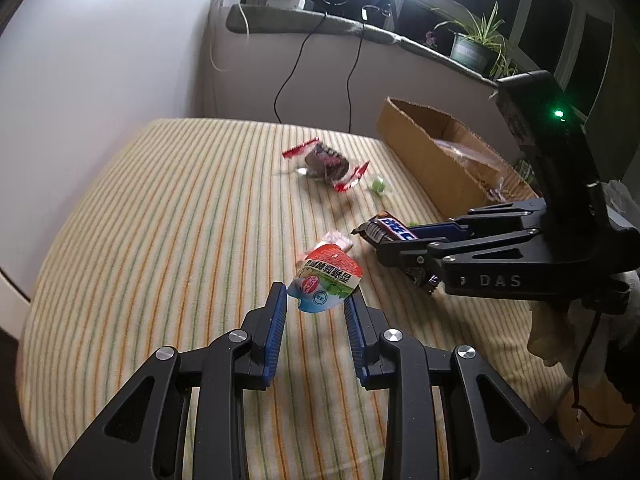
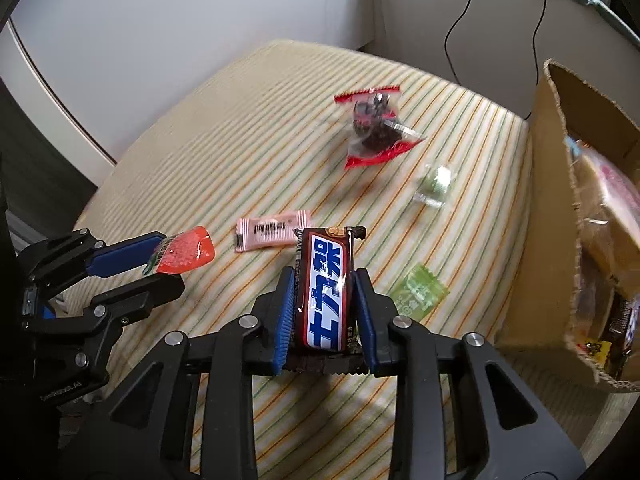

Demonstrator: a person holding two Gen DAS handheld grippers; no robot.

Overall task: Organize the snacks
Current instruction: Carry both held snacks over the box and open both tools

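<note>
My left gripper (image 1: 316, 304) is shut on a red, white and blue snack packet (image 1: 326, 280) held above the striped cloth; it also shows in the right wrist view (image 2: 184, 254). My right gripper (image 2: 324, 280) is shut on a dark chocolate bar with a blue and white label (image 2: 326, 292), seen in the left wrist view (image 1: 390, 230) too. A pink wrapped snack (image 2: 272, 232), a red-edged clear packet of dark pieces (image 2: 374, 128), a small green candy (image 2: 434, 186) and a green sachet (image 2: 418, 292) lie on the cloth.
An open cardboard box (image 2: 556, 208) with several snacks inside stands at the right edge of the striped cloth (image 2: 224, 148). Behind are a white wall, hanging cables (image 1: 288, 76), a sill with a potted plant (image 1: 476, 46) and a bright lamp.
</note>
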